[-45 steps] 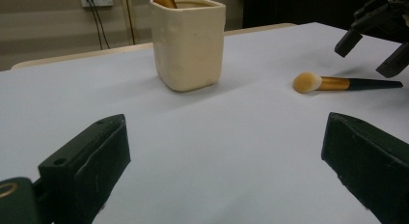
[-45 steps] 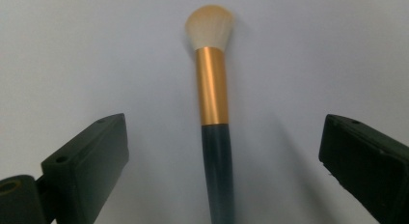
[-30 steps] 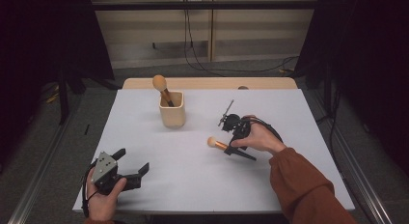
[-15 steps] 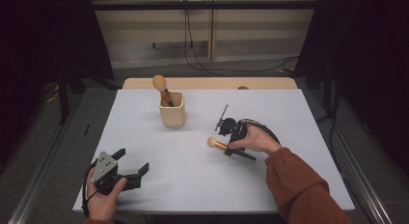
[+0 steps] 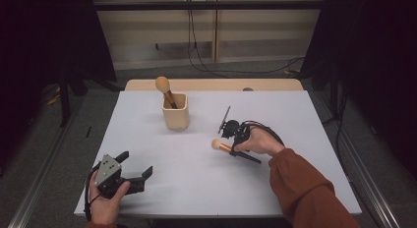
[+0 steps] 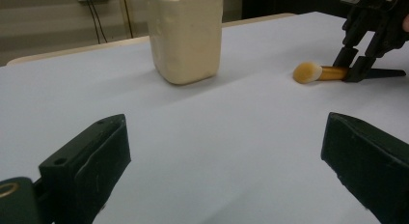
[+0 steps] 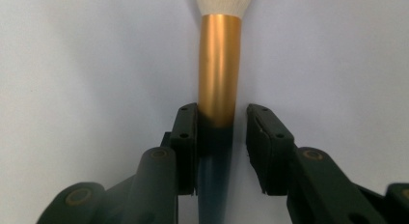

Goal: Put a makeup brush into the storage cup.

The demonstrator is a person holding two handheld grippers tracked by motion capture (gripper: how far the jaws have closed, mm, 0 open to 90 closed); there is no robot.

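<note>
We work at a white rectangular table (image 5: 196, 179). Toward its far side stands a cream square ceramic cup (image 5: 175, 111) holding a wooden-handled brush (image 5: 164, 89). Our left gripper (image 5: 132, 170) rests near the front edge, jaws spread wide. Our right gripper (image 7: 221, 147) has just been closing its jaws around the gold-and-black makeup brush (image 7: 219, 74) lying flat mid-table; one pad touches it, the other stands just clear.

Probably lab: dark curtains (image 5: 44, 51), trailing cables (image 5: 206, 46)
</note>
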